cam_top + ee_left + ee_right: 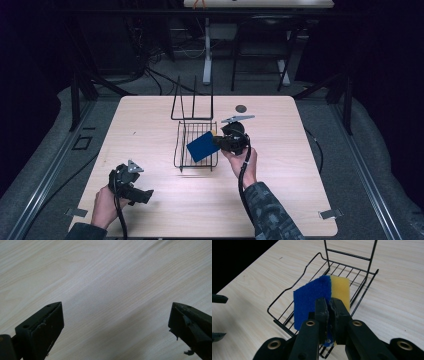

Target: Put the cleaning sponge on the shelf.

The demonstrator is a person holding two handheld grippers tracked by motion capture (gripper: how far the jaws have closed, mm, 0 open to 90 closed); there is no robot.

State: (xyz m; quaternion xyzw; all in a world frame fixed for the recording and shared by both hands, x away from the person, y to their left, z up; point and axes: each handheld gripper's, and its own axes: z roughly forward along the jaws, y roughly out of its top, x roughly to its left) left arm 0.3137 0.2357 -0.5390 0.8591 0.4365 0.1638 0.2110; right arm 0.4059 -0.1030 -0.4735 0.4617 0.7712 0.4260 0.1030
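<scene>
The right gripper (226, 140) was held over the middle of the desk (150, 125), its jaws pressed together on a sponge (201, 146) that was blue on one face and yellow on the other. In the right gripper view the sponge (312, 296) stood on edge between the jaws, pinched at its near end, with the blue face to the left and the yellow face to the right. It hung over the low tray of a black wire rack (187, 127), whose tall back frame rose at the far end; from the pictures it could not be told whether the sponge touched the wires. The right hand (240, 162) gripped the tool from behind, the forearm in a dark patterned sleeve (267, 210) reaching up from the near edge of the desk and the gripper pointing left toward the rack. The left hand (106, 206) rested low near the front left part of the desk, well apart from the rack, holding the left gripper (145, 196) with its nose pointing right. In the left gripper view its jaws stood spread wide apart with nothing between them but bare pale wood (107, 290). A small dark round object (241, 108) lay on the desk behind the right gripper.
</scene>
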